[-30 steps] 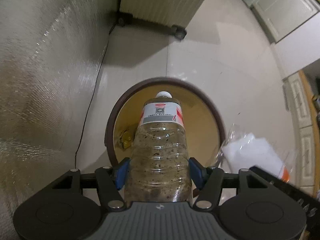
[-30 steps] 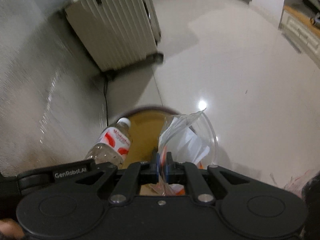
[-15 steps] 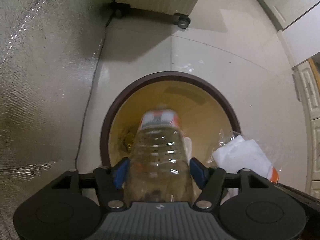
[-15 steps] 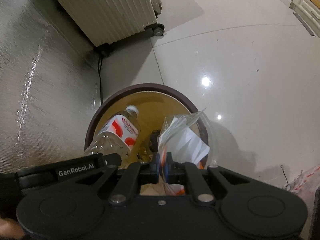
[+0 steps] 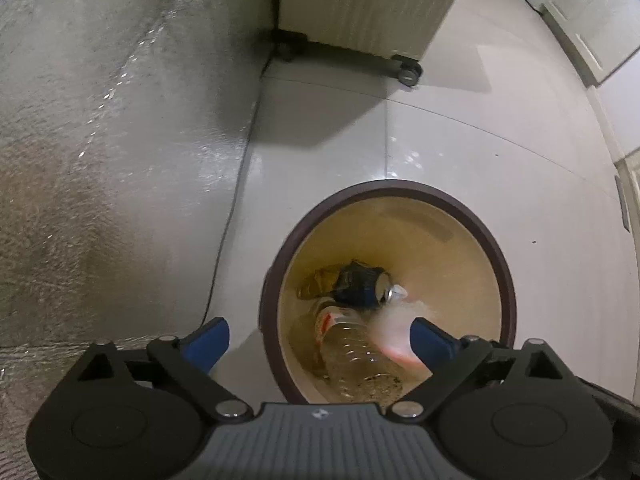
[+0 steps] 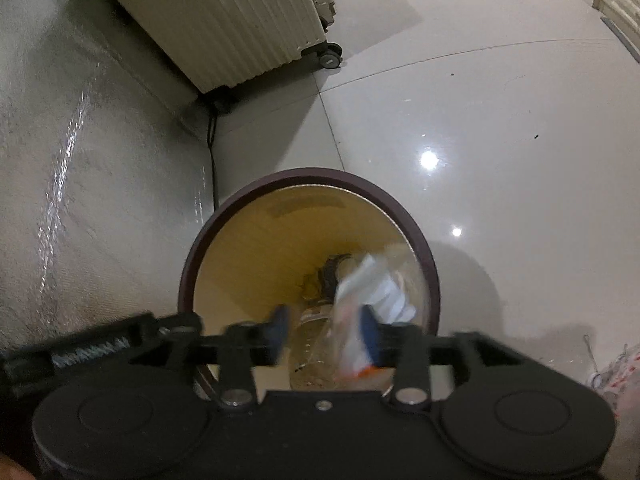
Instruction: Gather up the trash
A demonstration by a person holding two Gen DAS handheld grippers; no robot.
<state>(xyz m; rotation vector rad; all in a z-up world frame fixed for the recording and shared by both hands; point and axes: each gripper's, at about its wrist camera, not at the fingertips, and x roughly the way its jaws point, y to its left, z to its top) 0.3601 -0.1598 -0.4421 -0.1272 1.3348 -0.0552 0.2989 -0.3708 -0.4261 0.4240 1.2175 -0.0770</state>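
A round bin [image 5: 400, 189] with a dark brown rim and yellow inside stands on the floor below both grippers. My left gripper [image 5: 320, 342] hangs over it, its jaws opening wide with nothing between the pads. The clear plastic bottle [image 5: 354, 360] lies inside the bin beside a crushed dark can [image 5: 360, 285]. My right gripper [image 6: 325, 332] is over the bin [image 6: 312, 174] too, with jaws opening. The clear bag of white paper [image 6: 376, 292], blurred, drops between them close to the right finger, free of the pads. It shows as a white blur [image 5: 394, 320] in the left wrist view.
A white ribbed heater on wheels [image 5: 372, 4] stands behind the bin, with a black cord [image 5: 224, 248] running along the floor by a shiny textured wall [image 5: 100, 140]. White cabinets [image 5: 592, 20] line the far right. A crumpled wrapper [image 6: 616, 368] lies on the glossy tiles.
The left jaws spread and the bottle slid out of them into the bin. The right gripper came down over the bin and its jaws parted, letting the bag go.
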